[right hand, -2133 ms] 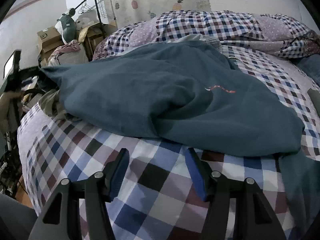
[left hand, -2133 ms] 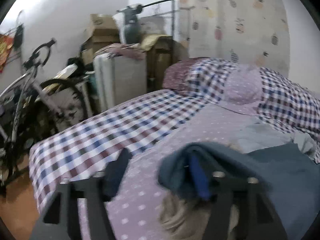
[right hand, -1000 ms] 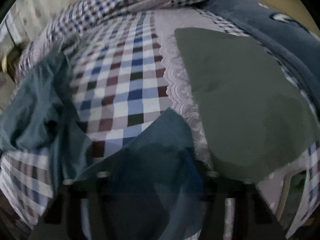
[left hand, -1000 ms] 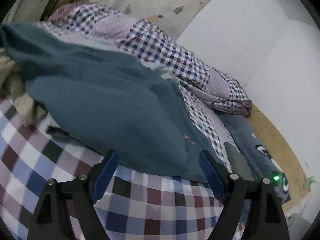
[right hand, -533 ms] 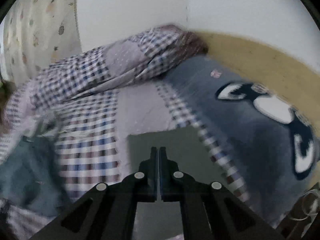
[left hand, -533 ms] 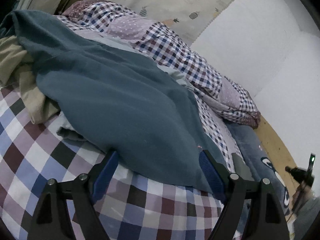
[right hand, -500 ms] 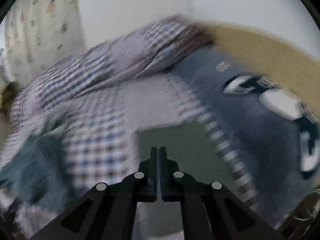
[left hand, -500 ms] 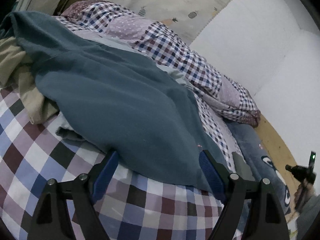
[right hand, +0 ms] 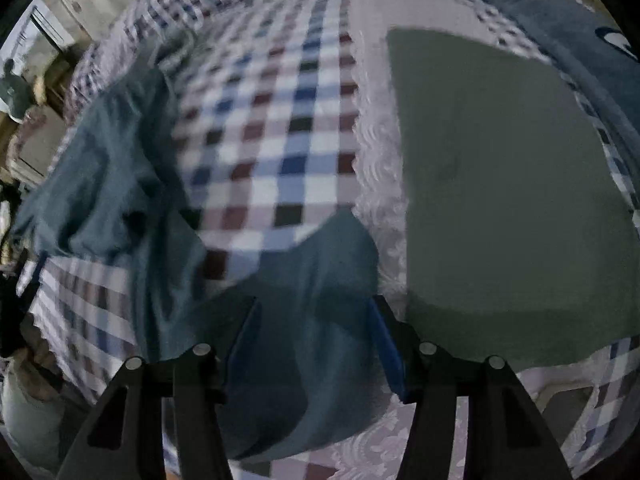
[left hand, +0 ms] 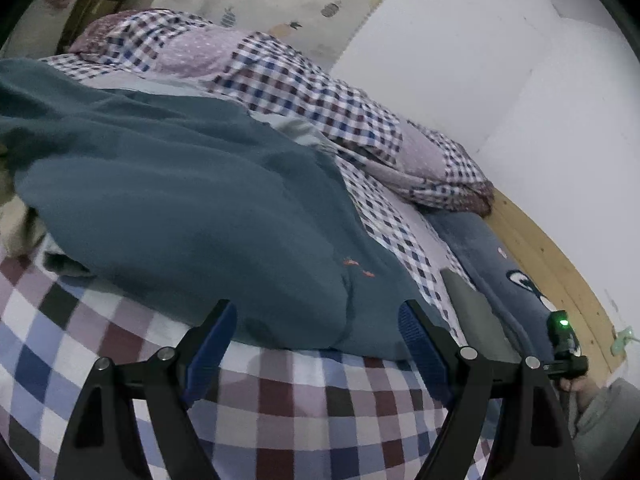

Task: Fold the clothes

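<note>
A large teal garment (left hand: 180,208) lies spread and rumpled across the checked bed. My left gripper (left hand: 316,340) is open just in front of its near hem, with nothing between its fingers. In the blurred right wrist view, a corner of the teal garment (right hand: 320,280) lies between the blue pads of my right gripper (right hand: 314,332), whose jaws stand apart around it. A flat folded grey-green garment (right hand: 500,200) rests just right of that corner and also shows as the grey-green garment (left hand: 468,304) in the left wrist view.
The checked bedsheet (left hand: 280,400) covers the bed. A crumpled checked quilt (left hand: 320,92) lies along the white wall. A dark blue plush blanket (left hand: 480,248) lies by the wooden bed frame (left hand: 552,256). Beige cloth (left hand: 20,224) shows at the left. A hand (left hand: 580,388) is at the right edge.
The right gripper was shut and aimed at the bed's far end; now its jaws are apart, low over the teal garment's corner. The left gripper has edged closer to the hem.
</note>
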The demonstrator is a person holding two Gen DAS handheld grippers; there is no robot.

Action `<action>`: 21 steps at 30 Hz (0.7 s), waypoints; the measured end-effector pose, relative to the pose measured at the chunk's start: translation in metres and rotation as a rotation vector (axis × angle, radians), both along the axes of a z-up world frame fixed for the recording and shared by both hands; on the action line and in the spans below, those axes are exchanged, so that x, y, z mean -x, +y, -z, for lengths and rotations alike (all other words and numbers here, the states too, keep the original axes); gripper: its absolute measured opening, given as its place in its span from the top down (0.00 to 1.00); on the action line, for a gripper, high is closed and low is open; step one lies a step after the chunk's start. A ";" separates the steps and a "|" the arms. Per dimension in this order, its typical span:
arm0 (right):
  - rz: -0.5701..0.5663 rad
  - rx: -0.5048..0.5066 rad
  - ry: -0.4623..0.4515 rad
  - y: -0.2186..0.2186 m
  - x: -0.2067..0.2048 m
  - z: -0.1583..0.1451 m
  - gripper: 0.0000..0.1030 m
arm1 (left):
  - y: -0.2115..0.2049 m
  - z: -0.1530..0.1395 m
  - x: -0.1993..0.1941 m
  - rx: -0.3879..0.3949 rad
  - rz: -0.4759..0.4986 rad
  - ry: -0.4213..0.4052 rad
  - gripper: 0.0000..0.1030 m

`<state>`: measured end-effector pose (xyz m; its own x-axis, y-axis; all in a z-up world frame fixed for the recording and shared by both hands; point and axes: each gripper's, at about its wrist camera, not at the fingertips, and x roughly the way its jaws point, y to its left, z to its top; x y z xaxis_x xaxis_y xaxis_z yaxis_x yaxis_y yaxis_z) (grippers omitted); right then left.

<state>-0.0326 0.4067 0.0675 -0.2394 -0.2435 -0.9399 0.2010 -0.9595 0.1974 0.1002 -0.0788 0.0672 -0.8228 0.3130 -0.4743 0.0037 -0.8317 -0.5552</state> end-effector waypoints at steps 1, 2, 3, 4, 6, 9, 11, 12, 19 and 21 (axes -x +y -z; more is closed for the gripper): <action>-0.002 -0.008 -0.006 0.001 0.001 0.003 0.41 | 0.001 0.000 0.000 0.001 0.005 0.000 0.17; -0.003 -0.012 -0.011 0.001 0.002 0.006 0.39 | 0.001 0.000 0.000 0.002 0.008 -0.001 0.17; -0.004 -0.016 -0.015 0.001 0.003 0.008 0.38 | 0.001 0.000 -0.001 -0.002 0.008 -0.002 0.17; -0.007 -0.022 -0.015 0.001 0.003 0.009 0.39 | 0.000 0.001 -0.001 -0.007 0.008 -0.004 0.17; -0.051 -0.051 0.012 -0.006 -0.002 0.004 0.61 | -0.001 0.002 0.000 -0.022 0.006 -0.008 0.17; -0.109 -0.088 0.063 -0.017 -0.010 -0.007 0.99 | -0.002 0.003 0.001 -0.037 -0.002 -0.013 0.17; -0.111 -0.099 0.112 -0.020 -0.014 -0.017 0.99 | -0.003 0.003 0.001 -0.044 -0.007 -0.014 0.17; -0.097 -0.112 0.149 -0.020 -0.015 -0.025 0.99 | -0.003 0.003 0.001 -0.048 -0.010 -0.014 0.17; 0.143 -0.161 0.388 0.038 -0.005 -0.105 1.00 | -0.001 0.002 0.001 -0.041 -0.020 -0.003 0.17; 0.174 -0.188 0.413 0.054 -0.002 -0.121 1.00 | -0.001 0.003 0.003 -0.039 -0.023 -0.006 0.17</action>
